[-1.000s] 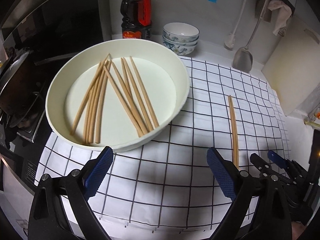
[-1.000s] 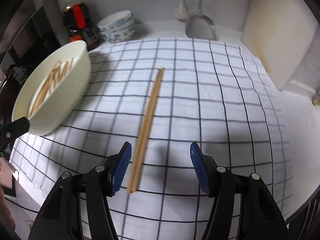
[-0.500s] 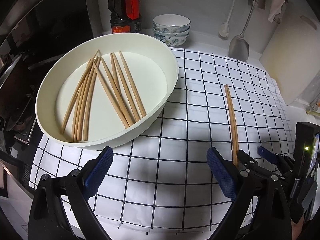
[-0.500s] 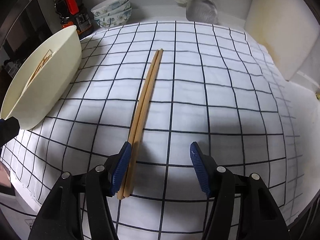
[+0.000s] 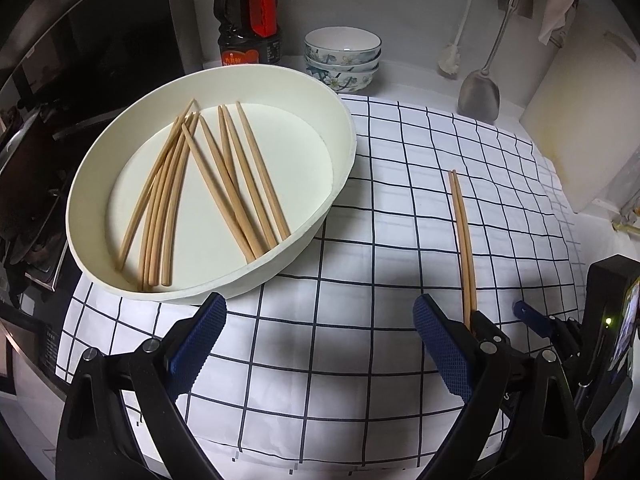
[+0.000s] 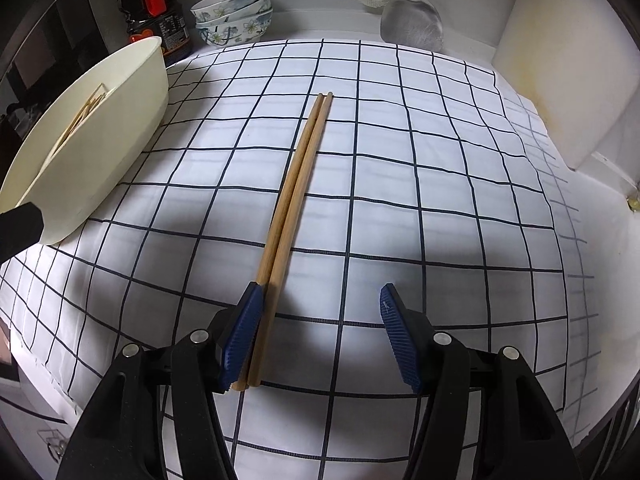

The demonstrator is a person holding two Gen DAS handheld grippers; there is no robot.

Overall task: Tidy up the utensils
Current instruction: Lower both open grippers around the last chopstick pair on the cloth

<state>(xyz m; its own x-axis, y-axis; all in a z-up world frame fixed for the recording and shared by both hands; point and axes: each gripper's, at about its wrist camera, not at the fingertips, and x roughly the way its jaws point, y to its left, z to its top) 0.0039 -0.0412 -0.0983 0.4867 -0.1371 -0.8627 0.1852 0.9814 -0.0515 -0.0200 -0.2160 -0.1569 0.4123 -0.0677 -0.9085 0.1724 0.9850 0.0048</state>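
A pair of wooden chopsticks (image 6: pixel 296 188) lies side by side on the checked cloth (image 6: pixel 420 200). My right gripper (image 6: pixel 320 328) is open low over their near ends; the ends lie just inside its left pad, with a wide gap to the right pad. In the left wrist view the same pair (image 5: pixel 462 236) runs toward the right gripper (image 5: pixel 500 320) at lower right. A cream round basin (image 5: pixel 96 184) holds several more chopsticks (image 5: pixel 224 184). My left gripper (image 5: pixel 316 340) hangs open over the cloth in front of the basin, nothing between its pads.
A dark sauce bottle (image 5: pixel 250 12) and stacked patterned bowls (image 5: pixel 342 58) stand behind the basin. A metal spatula (image 5: pixel 480 92) and a brush hang on the back wall. A cutting board (image 6: pixel 568 72) leans at the right. A stove (image 5: pixel 24 184) lies to the left.
My right gripper has sunk toward the cloth and come over the near ends of the chopstick pair, which now sit against its left pad. The left gripper's view shifted slightly; its jaws stayed open.
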